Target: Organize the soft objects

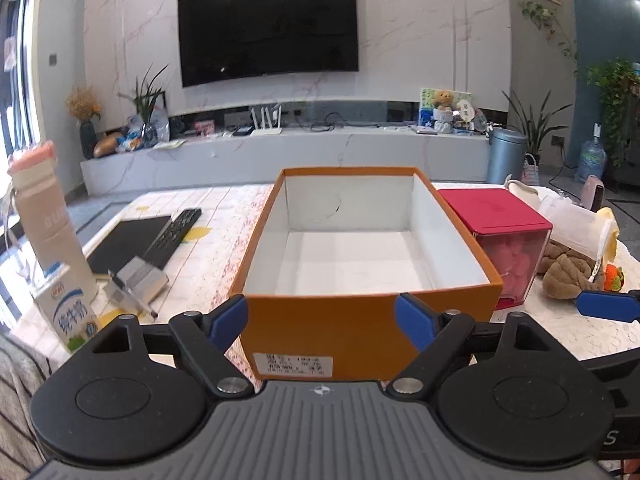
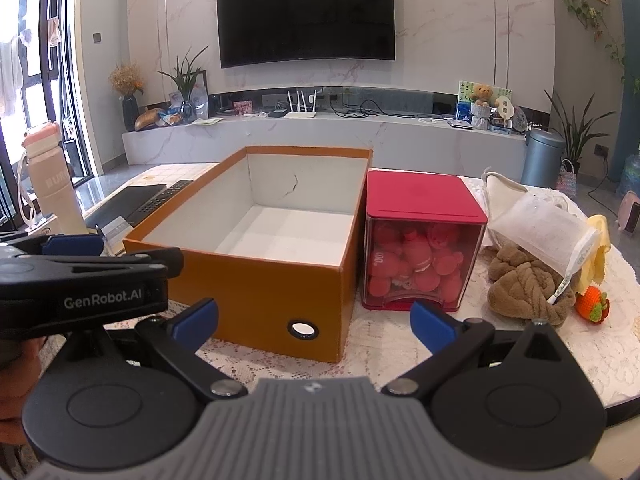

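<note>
The table carries an orange box, a red container and brown plush. Left lie a remote and, seemingly, a dark pad.

A remote control, milk carton and pink-capped bottle sit left.

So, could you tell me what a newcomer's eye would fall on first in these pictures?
The open orange box at the table's centre, empty and white inside. Right beside it stands a red-lidded container full of pink balls, and further right lies a heap of soft things: a brown plush under a white pouch. Both grippers, left and right, sit open near the box.
</note>
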A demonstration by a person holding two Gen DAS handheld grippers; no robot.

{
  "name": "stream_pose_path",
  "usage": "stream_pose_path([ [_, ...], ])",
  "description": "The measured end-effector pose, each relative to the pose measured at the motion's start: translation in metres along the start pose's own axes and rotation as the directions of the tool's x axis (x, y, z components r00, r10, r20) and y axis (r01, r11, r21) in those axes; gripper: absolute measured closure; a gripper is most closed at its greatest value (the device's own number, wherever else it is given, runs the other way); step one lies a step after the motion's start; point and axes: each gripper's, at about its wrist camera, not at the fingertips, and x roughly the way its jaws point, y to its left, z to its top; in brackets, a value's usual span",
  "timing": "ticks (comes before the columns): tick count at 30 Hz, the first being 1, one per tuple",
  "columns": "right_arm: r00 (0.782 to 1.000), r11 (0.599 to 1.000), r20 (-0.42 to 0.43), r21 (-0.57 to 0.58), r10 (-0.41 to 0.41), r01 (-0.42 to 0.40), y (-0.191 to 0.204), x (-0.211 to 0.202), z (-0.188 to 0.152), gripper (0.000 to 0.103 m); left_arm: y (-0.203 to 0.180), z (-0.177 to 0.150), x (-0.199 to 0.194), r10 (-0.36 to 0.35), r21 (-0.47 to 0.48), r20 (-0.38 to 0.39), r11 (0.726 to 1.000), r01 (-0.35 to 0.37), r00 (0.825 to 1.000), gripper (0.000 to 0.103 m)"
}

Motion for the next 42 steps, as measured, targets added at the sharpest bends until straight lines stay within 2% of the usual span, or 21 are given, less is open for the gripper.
stream_pose_path([
  [3,1.0,1.0,0.005,0.019,0.008,-0.008,-0.002,-0.001,0.001,0.003,0.001,0.002,-0.002,0.012,0.003,0.026,1.0,-0.012,1.0,0.0],
  [7,1.0,0.999,0.012,0.04,-0.019,0.019,-0.008,-0.004,0.006,0.003,-0.001,0.01,-0.012,0.015,0.082,0.1,0.996,-0.024,0.995,0.0],
  [13,0.999,0.977,0.052,0.213,0.016,-0.027,-0.052,-0.026,0.028,0.003,-0.004,0.037,-0.015,-0.059,0.08,0.109,0.995,0.051,0.992,0.0],
  [15,0.995,0.973,0.09,0.232,-0.035,0.013,-0.07,-0.039,0.042,0.003,-0.011,0.047,-0.015,-0.088,0.097,0.118,0.992,0.077,0.989,0.0],
  [18,0.979,0.965,0.11,0.221,-0.171,0.143,-0.101,-0.058,0.069,0.003,-0.026,0.06,-0.012,-0.141,0.126,0.129,0.984,0.124,0.982,0.0],
  [21,0.942,0.928,0.131,0.258,-0.309,0.269,-0.137,-0.081,0.102,0.003,-0.045,0.068,-0.01,-0.222,0.152,0.124,0.967,0.203,0.967,0.0],
  [22,0.926,0.912,0.146,0.28,-0.35,0.3,-0.149,-0.091,0.113,0.003,-0.052,0.069,-0.009,-0.274,0.161,0.121,0.954,0.254,0.954,0.0],
  [23,0.911,0.897,0.161,0.305,-0.379,0.32,-0.161,-0.1,0.124,0.003,-0.06,0.07,-0.007,-0.349,0.176,0.111,0.928,0.327,0.93,0.0],
  [26,0.881,0.874,0.189,0.326,-0.433,0.36,-0.194,-0.113,0.15,0.003,-0.09,0.07,0.002,-0.561,0.23,0.043,0.811,0.538,0.827,0.0],
  [29,0.882,0.86,0.193,0.383,-0.43,0.336,-0.227,-0.104,0.162,0.003,-0.127,0.06,0.014,-0.669,0.292,0.023,0.715,0.635,0.742,0.0],
  [31,0.889,0.85,0.184,0.423,-0.42,0.315,-0.244,-0.091,0.159,0.003,-0.152,0.045,0.025,-0.732,0.379,0.026,0.637,0.671,0.681,0.0],
  [32,0.894,0.847,0.17,0.431,-0.414,0.31,-0.252,-0.082,0.156,0.003,-0.166,0.037,0.032,-0.746,0.426,0.012,0.606,0.671,0.666,0.0],
  [34,0.907,0.844,0.149,0.449,-0.395,0.293,-0.264,-0.063,0.147,0.003,-0.194,0.018,0.048,-0.744,0.484,-0.019,0.577,0.657,0.667,0.0],
  [35,0.914,0.839,0.142,0.469,-0.381,0.277,-0.27,-0.055,0.141,0.003,-0.206,0.011,0.058,-0.733,0.492,-0.032,0.58,0.649,0.679,0.0],
  [37,0.936,0.845,0.136,0.485,-0.325,0.223,-0.281,-0.038,0.124,0.003,-0.229,-0.001,0.078,-0.703,0.492,-0.054,0.599,0.632,0.709,0.0],
  [38,0.951,0.861,0.136,0.474,-0.278,0.184,-0.283,-0.031,0.114,0.003,-0.237,-0.006,0.086,-0.685,0.492,-0.055,0.615,0.617,0.727,0.0],
  [40,0.975,0.892,0.16,0.448,-0.152,0.065,-0.29,-0.014,0.095,0.003,-0.249,-0.014,0.102,-0.653,0.497,-0.039,0.644,0.581,0.757,0.0],
  [42,0.984,0.894,0.178,0.44,0.002,-0.082,-0.297,0.004,0.079,0.004,-0.258,-0.018,0.113,-0.636,0.506,-0.022,0.658,0.557,0.772,0.0],
])
